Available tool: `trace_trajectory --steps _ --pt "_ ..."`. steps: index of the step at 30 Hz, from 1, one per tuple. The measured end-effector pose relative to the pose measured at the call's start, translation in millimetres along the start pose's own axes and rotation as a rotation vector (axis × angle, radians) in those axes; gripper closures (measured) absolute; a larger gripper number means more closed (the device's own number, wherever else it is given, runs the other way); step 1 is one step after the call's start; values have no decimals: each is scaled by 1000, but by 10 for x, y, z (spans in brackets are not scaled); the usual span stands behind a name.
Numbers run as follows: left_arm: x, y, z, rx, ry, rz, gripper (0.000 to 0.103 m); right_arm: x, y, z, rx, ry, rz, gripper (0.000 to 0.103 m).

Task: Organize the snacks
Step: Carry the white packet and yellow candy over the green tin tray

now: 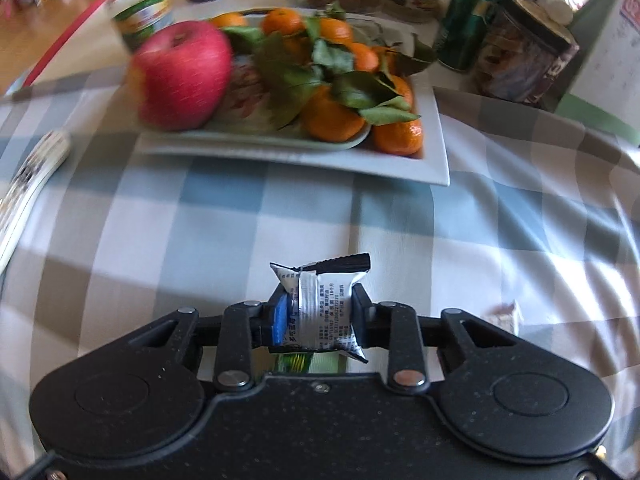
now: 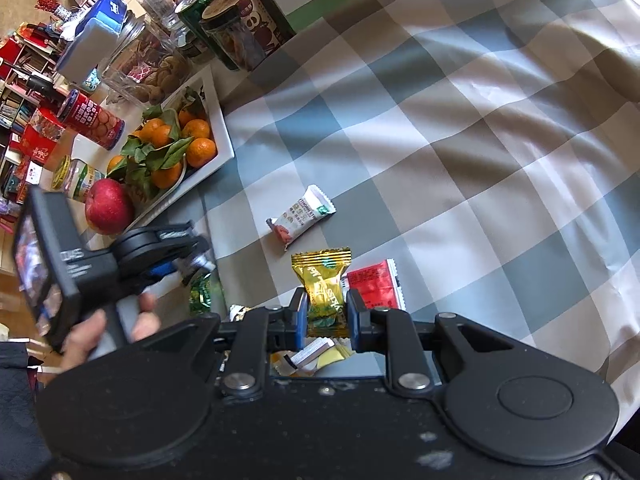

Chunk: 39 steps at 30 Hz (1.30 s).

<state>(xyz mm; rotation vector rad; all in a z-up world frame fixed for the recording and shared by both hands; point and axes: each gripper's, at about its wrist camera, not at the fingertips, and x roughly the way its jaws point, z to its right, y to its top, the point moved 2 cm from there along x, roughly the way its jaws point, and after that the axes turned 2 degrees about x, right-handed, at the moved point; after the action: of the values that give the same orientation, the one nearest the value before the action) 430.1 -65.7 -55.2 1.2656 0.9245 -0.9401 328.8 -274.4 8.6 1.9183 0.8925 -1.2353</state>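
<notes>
Left gripper (image 1: pixel 318 316) is clamped on a silver snack packet (image 1: pixel 324 304), right gripper (image 2: pixel 326 314) pinches a gold candy wrapper (image 2: pixel 324 284), both just above the checked tablecloth (image 2: pixel 480 160). These look light, crinkly and slippery, so I'd grab mid-body, not the sealed ends. A white snack bar (image 2: pixel 302 216) lies at 12 o'clock of the gold one, a red packet (image 2: pixel 374 290) touching at 3. The stuff under the right gripper is mostly hidden, and the fruit plate (image 1: pixel 436 152) is blurry.
</notes>
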Motion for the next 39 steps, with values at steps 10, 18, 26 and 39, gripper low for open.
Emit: trace_trajectory --steps 10,18,26,39 --pt "-863 -513 -77 19 -44 11 64 36 -3 39 -6 -27 1 81" --pt "-1174 -1267 -289 2 -57 -19 64 56 -38 62 -37 -55 16 81" --pt "-1248 -2011 -696 -85 -93 -60 64 -5 -133 106 -93 -29 63 81" --pt "-1447 -2581 -901 -15 -68 86 64 -465 -542 179 -219 49 293 81"
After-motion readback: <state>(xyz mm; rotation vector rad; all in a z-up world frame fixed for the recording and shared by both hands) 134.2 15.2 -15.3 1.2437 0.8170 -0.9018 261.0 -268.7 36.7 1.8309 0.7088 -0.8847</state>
